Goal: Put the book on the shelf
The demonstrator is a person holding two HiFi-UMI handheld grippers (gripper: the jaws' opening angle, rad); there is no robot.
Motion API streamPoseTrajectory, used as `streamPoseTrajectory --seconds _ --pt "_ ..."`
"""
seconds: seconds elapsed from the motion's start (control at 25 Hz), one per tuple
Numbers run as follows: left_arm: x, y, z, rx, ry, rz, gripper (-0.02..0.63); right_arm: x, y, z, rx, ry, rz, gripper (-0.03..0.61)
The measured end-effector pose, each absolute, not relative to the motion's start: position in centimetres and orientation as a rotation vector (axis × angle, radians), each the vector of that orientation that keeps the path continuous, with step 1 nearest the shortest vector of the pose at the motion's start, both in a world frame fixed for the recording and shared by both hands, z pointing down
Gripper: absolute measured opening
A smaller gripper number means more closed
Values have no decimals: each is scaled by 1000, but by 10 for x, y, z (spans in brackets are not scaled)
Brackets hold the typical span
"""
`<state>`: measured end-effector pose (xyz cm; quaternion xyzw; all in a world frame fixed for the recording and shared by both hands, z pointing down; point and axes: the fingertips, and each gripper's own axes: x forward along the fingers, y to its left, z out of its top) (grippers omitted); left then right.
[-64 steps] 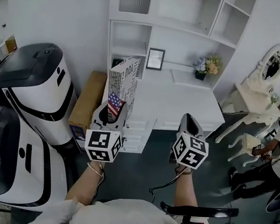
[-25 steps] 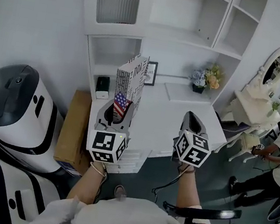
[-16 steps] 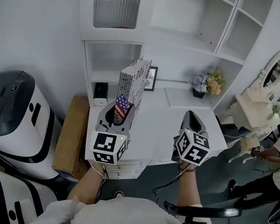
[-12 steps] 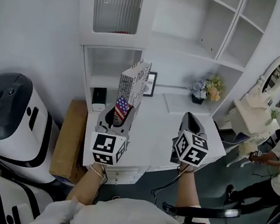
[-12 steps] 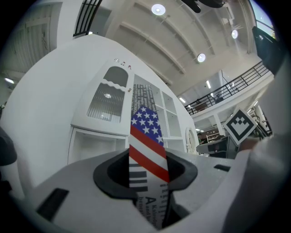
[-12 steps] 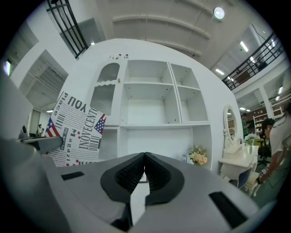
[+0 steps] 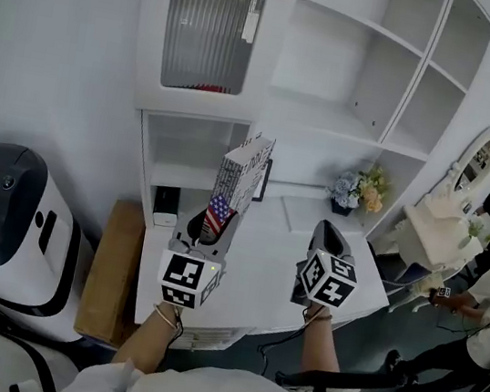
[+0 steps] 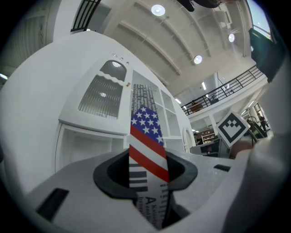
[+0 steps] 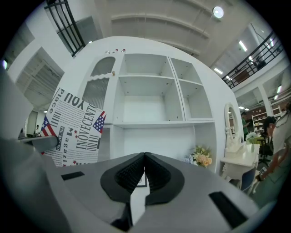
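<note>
Left tool (image 7: 210,224) clamped on lower end of book (image 7: 242,167), jaws part-way apart with book filling gap. Book upright, flag print facing the tool, held in air above left part of white surface (image 7: 262,262), in front of shelf unit (image 7: 332,112), not yet on any shelf. Right tool (image 7: 325,237) over right part of surface, jaws closed together, nothing between them. Flower pot (image 7: 359,191) at back right of surface.
</note>
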<state>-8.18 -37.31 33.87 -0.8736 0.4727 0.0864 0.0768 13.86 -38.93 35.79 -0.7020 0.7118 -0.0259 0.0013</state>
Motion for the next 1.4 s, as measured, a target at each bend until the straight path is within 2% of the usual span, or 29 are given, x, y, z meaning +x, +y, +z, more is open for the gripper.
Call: streamPoseTrajectory --seconds 0.92,1.4 --pt "-27 -400 336 -2621 1447 217 160 170 -455 364 -2141 2280 -112 21" --pt "8 -412 283 -2566 1408 245 160 198 -470 362 -2082 2314 -151 21"
